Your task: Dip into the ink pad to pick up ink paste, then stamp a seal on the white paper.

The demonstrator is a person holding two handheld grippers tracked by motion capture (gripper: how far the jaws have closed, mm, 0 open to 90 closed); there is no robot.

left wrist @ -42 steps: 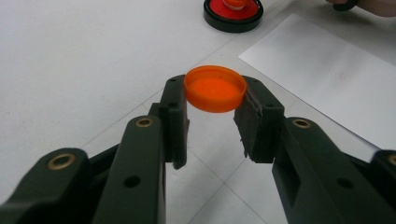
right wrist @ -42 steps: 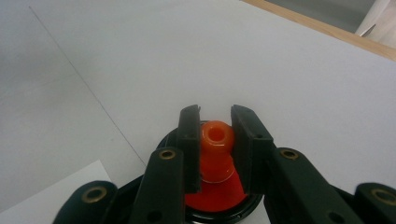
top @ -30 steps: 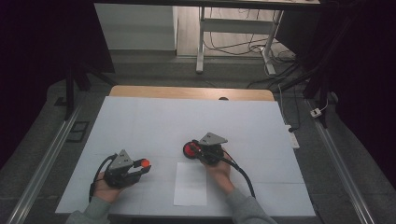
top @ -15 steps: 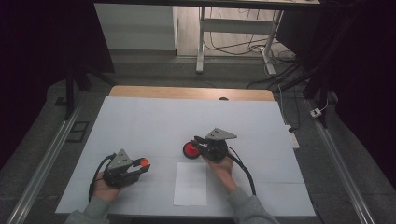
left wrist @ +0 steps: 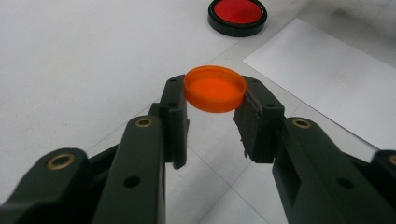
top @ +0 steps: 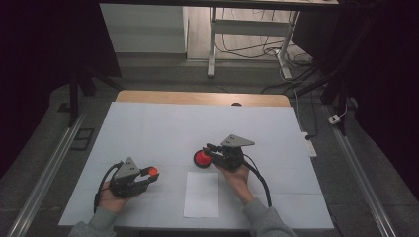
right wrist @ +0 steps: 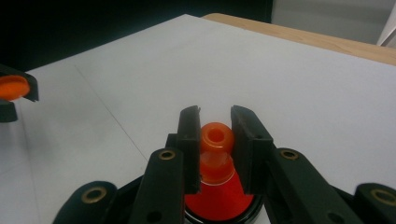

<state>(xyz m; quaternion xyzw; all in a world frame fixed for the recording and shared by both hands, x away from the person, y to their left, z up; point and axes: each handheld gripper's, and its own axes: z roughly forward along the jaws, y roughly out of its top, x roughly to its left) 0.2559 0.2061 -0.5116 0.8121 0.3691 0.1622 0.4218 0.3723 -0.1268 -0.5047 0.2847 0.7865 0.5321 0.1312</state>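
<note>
On the white surface [top: 148,128], the left tool [left wrist: 212,112] is clenching an orange cap [left wrist: 215,88]; to its right, the right tool [right wrist: 215,144] is gripping the red bottle's [top: 202,158] upright nozzle [right wrist: 216,136].

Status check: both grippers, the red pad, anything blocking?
Left gripper shut on orange cap, held off the table. Right gripper shut on orange stamp, standing on red pad. White sheet bare, nothing in the way.
</note>
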